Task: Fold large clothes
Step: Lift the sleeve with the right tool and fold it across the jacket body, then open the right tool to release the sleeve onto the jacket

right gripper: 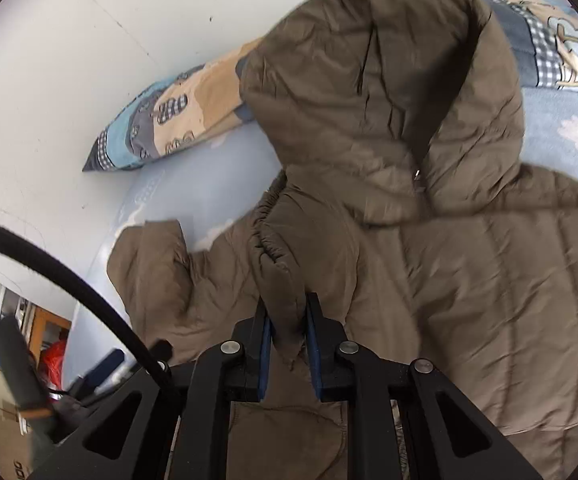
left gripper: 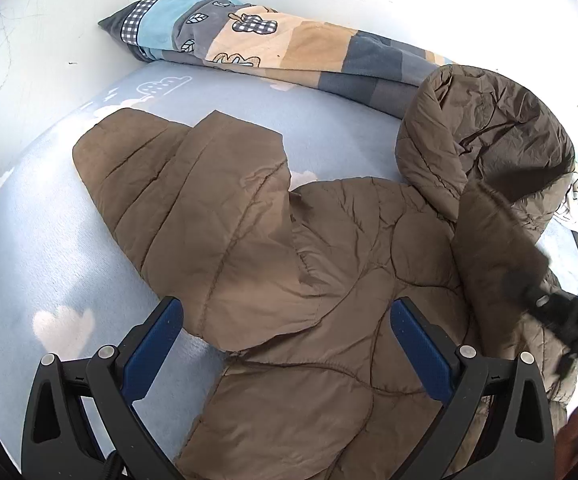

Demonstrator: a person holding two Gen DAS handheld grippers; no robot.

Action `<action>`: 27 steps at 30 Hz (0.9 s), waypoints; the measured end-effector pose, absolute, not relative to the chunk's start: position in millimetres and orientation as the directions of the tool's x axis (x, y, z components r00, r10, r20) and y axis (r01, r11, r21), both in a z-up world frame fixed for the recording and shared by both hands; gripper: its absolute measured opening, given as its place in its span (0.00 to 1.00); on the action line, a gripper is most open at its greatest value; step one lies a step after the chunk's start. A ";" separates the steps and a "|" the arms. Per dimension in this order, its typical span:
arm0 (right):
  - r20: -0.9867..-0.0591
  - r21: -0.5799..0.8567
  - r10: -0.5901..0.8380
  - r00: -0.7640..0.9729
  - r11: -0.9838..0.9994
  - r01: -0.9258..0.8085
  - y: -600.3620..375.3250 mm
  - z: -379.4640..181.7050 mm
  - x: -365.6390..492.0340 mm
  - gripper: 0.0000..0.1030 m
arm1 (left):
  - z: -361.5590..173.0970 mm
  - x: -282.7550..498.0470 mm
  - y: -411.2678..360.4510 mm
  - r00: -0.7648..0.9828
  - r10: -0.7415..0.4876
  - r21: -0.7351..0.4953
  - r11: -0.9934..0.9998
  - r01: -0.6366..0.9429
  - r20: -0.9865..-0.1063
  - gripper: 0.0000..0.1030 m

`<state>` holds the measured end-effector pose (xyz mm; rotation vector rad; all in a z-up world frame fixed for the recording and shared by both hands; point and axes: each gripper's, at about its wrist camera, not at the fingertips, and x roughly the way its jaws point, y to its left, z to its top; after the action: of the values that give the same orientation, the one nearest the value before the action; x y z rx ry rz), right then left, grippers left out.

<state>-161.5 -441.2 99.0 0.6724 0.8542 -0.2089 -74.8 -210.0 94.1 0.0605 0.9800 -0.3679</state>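
A brown quilted hooded jacket lies spread on a light blue bed sheet. One sleeve is folded across the body. My left gripper is open just above the jacket's body, its blue pads on either side of the fabric. My right gripper is shut on the jacket's other sleeve near its elastic cuff and holds it lifted over the body. The hood stands up behind it. The right gripper also shows in the left wrist view as a blurred black shape.
A patchwork pillow lies along the white wall at the back of the bed; it also shows in the right wrist view. Beyond the bed's left edge are boxes and a red bag.
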 end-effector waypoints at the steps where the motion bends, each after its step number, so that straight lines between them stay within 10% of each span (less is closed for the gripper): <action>1: -0.752 0.470 0.101 0.651 0.774 0.424 -439.0 93.6 -160.1 0.18 | 94.5 -74.5 -209.7 0.500 -0.279 -0.117 0.936 0.331 -0.820 1.00; 12: -0.676 0.557 0.101 0.730 0.718 0.418 -444.2 108.5 -245.1 0.59 | 96.1 -80.4 -221.6 0.488 -0.369 -0.175 0.901 0.397 -0.791 1.00; 27: -0.672 0.733 -0.087 0.735 0.064 0.678 -562.6 32.2 -432.6 0.65 | 73.6 -99.4 -258.1 0.464 -0.358 -0.107 0.868 0.484 -0.810 1.00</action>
<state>-432.6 -562.6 32.2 1.3988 0.5279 -0.6192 -99.4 -258.1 73.6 0.1455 0.9579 -0.5197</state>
